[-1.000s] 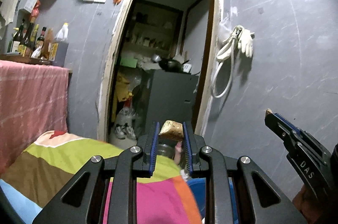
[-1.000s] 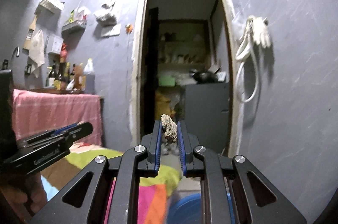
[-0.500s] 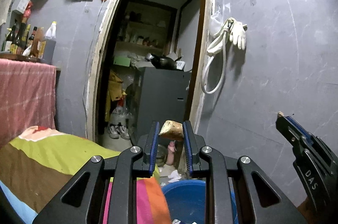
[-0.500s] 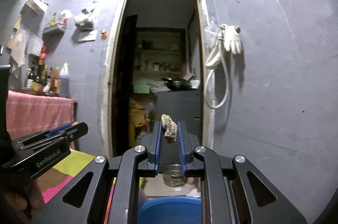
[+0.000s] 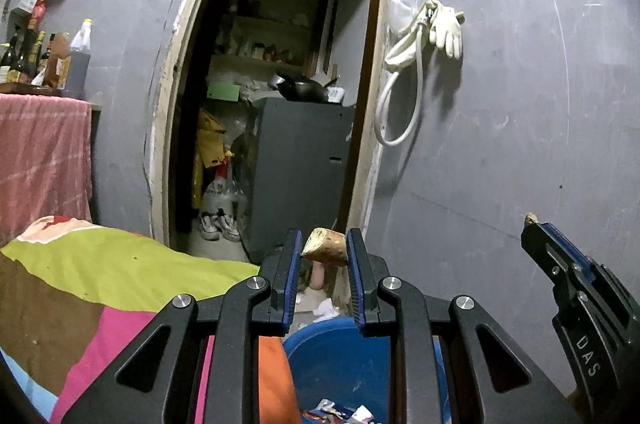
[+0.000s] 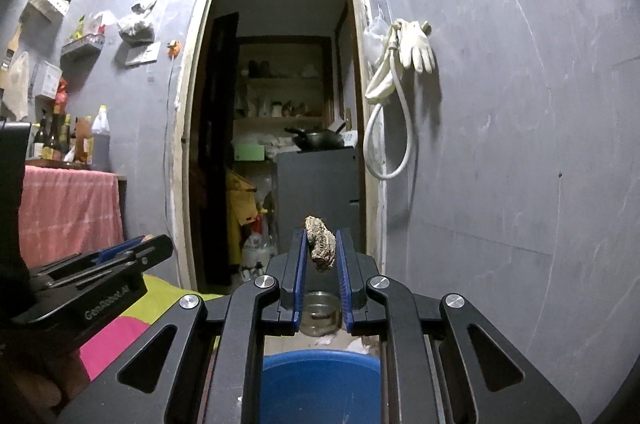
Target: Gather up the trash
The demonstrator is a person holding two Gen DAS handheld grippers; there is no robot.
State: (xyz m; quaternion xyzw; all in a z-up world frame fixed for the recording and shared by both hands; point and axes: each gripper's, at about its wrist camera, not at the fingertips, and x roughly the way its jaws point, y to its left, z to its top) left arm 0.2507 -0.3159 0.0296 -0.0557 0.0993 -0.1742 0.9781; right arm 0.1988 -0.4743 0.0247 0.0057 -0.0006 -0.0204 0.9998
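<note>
Gripping, item one: left black two-finger gripper with blue pads (image 5: pixel 322 254), closed on a tan, pale-ended chunk of scrap (image 5: pixel 325 247) pinched at the fingertips, held above a round blue plastic basin (image 5: pixel 340 352). Basin contents: crumpled coloured wrappers (image 5: pixel 340 414) at the bottom edge of the left view.

Item two: right black two-finger gripper with blue pads (image 6: pixel 320 252), closed on a brown, rough, wrinkled lump of scrap (image 6: pixel 320 248) held upright between the pads, likewise above the blue basin (image 6: pixel 320 380). Each gripper shows at the edge of the other's view: the right one (image 5: pixel 534 224) at the far right of the left view, the left one (image 6: pixel 148 242) at the far left of the right view.

Surroundings:
- Patchwork cloth in green, pink, brown and orange (image 5: pixel 100 284), left of the basin, its edge lying against the rim.
- Small metal bowl (image 6: pixel 318 312) on the floor beyond the basin.
- Open doorway with pale wooden frame (image 6: pixel 182 144) in a grey wall.
- Dark grey cabinet (image 6: pixel 320 192) inside the doorway, black pan (image 6: pixel 318 138) on top.
- White glove and looped white hose (image 6: pixel 400 84) hanging right of the doorway.
- Pink cloth-draped shelf (image 5: pixel 40 152) at left, carrying bottles (image 5: pixel 44 58).
</note>
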